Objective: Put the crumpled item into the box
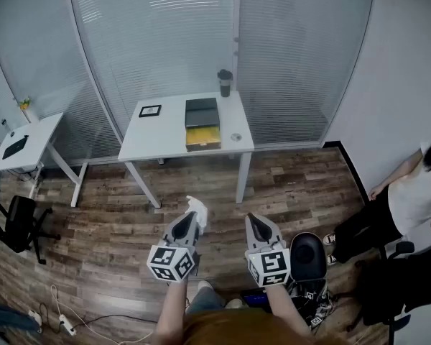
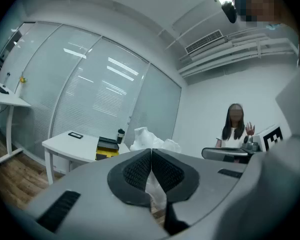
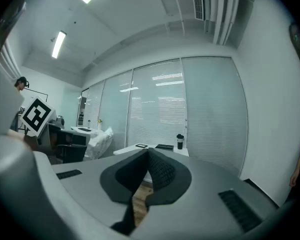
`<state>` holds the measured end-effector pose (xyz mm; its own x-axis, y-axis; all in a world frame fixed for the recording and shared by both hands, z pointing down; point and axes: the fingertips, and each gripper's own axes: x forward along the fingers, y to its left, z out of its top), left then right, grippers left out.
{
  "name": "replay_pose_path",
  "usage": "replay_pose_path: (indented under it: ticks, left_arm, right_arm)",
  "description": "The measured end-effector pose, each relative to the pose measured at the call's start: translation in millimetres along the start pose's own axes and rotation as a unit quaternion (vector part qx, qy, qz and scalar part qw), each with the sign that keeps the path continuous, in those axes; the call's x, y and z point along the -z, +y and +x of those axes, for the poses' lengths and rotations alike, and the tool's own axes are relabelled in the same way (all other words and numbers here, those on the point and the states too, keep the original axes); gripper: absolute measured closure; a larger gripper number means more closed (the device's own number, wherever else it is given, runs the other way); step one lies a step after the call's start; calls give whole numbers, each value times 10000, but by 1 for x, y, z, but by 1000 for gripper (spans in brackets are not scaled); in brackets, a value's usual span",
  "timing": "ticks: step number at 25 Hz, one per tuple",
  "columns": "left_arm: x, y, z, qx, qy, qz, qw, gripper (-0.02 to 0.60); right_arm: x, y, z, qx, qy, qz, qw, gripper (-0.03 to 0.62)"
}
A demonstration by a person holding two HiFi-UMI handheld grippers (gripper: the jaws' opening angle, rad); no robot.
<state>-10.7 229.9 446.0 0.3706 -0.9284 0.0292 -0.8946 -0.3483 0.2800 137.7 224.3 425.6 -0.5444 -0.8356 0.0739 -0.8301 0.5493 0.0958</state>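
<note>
Left gripper view: left gripper (image 2: 151, 153) is pinched shut on the crumpled item (image 2: 144, 137), which puffs out just past its tips. It looks feather-light, soft and squishy, so any fold is a fine hold. Well ahead of it sits the box (image 1: 202, 123); right gripper (image 3: 148, 153) is closed, empty.

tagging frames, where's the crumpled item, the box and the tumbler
crumpled item (image 1: 197, 210), head view, its white bulge
box (image 1: 201, 112), head view, its dark lid
tumbler (image 1: 225, 83), head view, its body
</note>
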Motion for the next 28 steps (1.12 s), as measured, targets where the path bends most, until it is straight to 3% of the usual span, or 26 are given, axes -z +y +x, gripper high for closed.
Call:
replay_pose_path:
  ticks: [15,21,28]
  left_arm:
    - [-4,7,-8,-33,-38,19,10000,554]
    - [-4,4,-11,-42,-42,29,10000,554]
    - [3,7,-13,-27,61,-87,9999,553]
  right_arm:
    - [-3,8,2,-16,-9,-41,10000,582]
    - [-2,3,-1,39,-78,278,9996,582]
    - [-1,-2,5,79,-90,259,9996,582]
